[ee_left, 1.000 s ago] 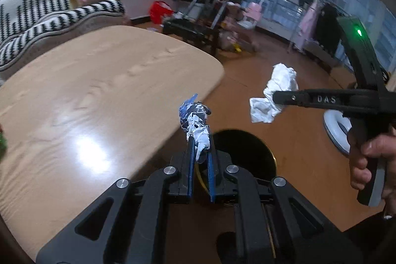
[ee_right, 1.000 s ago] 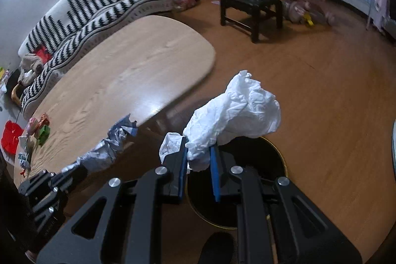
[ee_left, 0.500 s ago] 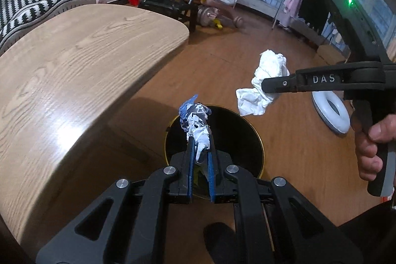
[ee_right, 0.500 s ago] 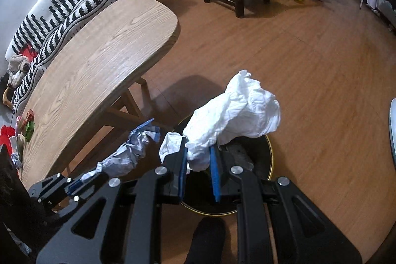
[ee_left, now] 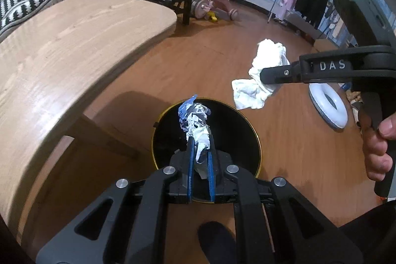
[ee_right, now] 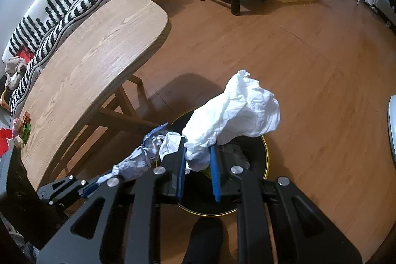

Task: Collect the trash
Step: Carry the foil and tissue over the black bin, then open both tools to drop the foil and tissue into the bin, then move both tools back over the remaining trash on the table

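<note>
1. Both hands have swung away from the wooden table [ee_left: 74, 46] and come down over the black bin [ee_left: 232, 130] on the floor; a second ago the tabletop filled the left view, and now the bin's gold-rimmed mouth sits right under the fingers.
2. The left gripper [ee_left: 200, 160] stays clamped on the crumpled blue-and-silver wrapper [ee_left: 195, 123], which hangs directly above the opening.
3. The right gripper [ee_right: 199, 165] stays pinched on the white tissue wad [ee_right: 235, 110], also over the bin (something dark lies inside already).
4. To my eye the carrying is done; only letting go remains, and both pieces look placed to fall in.
</note>
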`<state>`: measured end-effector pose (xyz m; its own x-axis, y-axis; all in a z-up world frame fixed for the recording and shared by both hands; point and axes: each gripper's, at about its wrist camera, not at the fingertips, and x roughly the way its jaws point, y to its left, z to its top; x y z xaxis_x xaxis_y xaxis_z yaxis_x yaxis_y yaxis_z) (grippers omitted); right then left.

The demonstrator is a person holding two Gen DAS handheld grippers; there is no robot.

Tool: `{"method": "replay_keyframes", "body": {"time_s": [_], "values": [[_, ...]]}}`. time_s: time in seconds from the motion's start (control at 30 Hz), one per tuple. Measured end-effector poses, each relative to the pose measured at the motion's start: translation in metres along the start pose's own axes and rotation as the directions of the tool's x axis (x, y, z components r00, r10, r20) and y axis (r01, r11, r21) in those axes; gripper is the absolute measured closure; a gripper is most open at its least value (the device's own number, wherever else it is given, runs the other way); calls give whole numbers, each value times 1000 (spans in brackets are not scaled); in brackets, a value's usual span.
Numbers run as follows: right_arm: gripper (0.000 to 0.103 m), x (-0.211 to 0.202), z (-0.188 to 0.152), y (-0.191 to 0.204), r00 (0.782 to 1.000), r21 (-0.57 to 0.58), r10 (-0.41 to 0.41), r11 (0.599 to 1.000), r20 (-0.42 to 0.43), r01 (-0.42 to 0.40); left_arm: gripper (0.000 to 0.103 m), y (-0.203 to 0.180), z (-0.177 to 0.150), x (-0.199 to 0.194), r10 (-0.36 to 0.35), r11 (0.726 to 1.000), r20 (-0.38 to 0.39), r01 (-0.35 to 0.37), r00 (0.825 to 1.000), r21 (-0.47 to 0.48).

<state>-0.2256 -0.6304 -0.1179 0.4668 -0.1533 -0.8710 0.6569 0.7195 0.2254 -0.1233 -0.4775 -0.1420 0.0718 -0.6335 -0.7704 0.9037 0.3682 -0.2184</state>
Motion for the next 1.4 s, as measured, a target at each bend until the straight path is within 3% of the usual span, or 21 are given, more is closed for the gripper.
{"method": "replay_keyframes", "body": {"time_s": [0.07,0.1,0.13,0.2,0.27,0.3,0.33,0.47,0.6,0.7,0.8,0.97,1.1,1.27,1.4], "values": [[83,4,0,0,1000,-2,-8,1000,-14,8,94,0,1,6,-3,1000,-13,3,1000,-1],[73,7,1,-1,1000,-2,-15,1000,-23,15,94,-1,1,9,-7,1000,-20,7,1000,-1],[54,9,2,-3,999,5,-26,1000,-25,26,94,-1,1,13,-9,1000,-31,9,999,2],[39,9,2,-6,999,13,-34,999,-14,34,88,-4,0,19,-8,1000,-51,9,999,8],[39,7,2,-8,999,15,-39,999,-6,39,65,-2,0,23,-3,1000,-56,3,998,8],[39,7,1,-9,999,17,-36,999,-4,36,42,-1,-1,23,3,1000,-51,-3,999,5],[39,7,1,-10,999,20,-36,999,-3,36,30,0,-1,22,7,1000,-37,-7,999,3],[38,3,4,-7,999,19,-35,999,7,35,23,0,-1,17,14,1000,-20,-14,1000,-5],[30,-6,9,8,1000,-5,-21,1000,23,21,15,4,0,2,30,999,3,-30,1000,-18],[29,-18,14,31,998,-27,6,1000,55,-5,12,11,0,-18,45,998,26,-44,999,-33],[23,-28,17,60,995,-64,36,997,88,-31,11,25,0,-55,106,993,68,-101,992,-62],[19,-41,20,127,985,-139,99,987,139,-80,7,62,-8,-129,218,971,171,-196,961,-138],[19,-46,18,192,971,-198,186,968,152,-154,7,109,-30,-190,339,928,197,-294,920,-227],[19,-41,5,282,956,-298,268,928,120,-223,7,181,-76,-263,493,833,170,-406,853,-377],[19,-38,-13,352,944,-390,312,886,103,-250,7,230,-118,-322,593,736,138,-464,793,-494]]}}
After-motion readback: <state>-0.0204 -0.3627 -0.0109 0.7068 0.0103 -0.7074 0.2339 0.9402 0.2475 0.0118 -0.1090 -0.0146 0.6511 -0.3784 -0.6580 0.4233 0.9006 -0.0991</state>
